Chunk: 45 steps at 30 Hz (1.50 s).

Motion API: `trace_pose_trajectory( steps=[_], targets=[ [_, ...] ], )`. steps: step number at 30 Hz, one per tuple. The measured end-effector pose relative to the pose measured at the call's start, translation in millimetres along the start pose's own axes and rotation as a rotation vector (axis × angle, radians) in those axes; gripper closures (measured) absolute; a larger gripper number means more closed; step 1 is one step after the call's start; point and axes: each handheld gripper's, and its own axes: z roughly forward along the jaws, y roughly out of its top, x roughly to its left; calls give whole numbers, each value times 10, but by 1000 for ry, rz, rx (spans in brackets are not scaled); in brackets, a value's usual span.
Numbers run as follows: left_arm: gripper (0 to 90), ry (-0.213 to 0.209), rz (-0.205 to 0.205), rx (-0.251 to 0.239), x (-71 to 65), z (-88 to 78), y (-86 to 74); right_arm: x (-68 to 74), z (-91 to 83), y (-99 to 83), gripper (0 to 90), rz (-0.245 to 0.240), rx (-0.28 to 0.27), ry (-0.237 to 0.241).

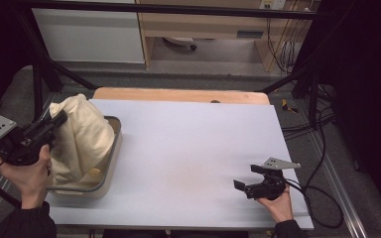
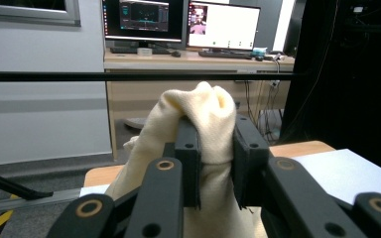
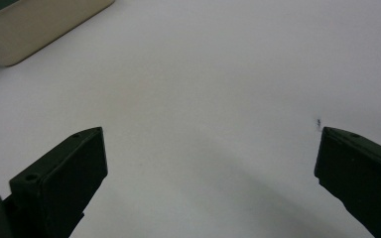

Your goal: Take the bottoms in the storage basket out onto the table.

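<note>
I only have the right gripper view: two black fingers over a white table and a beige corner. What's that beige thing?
Observer: A tray at the left edge of the table, with a cream cloth over it.
Operator: Is the cloth just lying there?
Observer: No, the left gripper is shut on its bunched top, holding it up.
Operator: And where's my gripper?
Observer: The right gripper sits near the table's front right corner, far from the tray.
</note>
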Motion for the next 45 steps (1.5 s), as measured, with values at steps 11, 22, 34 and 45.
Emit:
trace_pose_trajectory(
  steps=[11, 22, 34, 45],
  targets=[
    [759, -3, 11, -26, -17, 10, 69, -1, 0, 0, 5, -1, 0, 0],
    [759, -18, 15, -53, -70, 21, 116, 0, 1, 0, 5, 0, 2, 1],
    [759, -36, 18, -74, -135, 39, 166, -3, 2, -1, 5, -3, 3, 0],
    [759, -53, 26, -79, -206, 87, 206, -3, 2, 0, 5, -3, 4, 0]
  ],
)
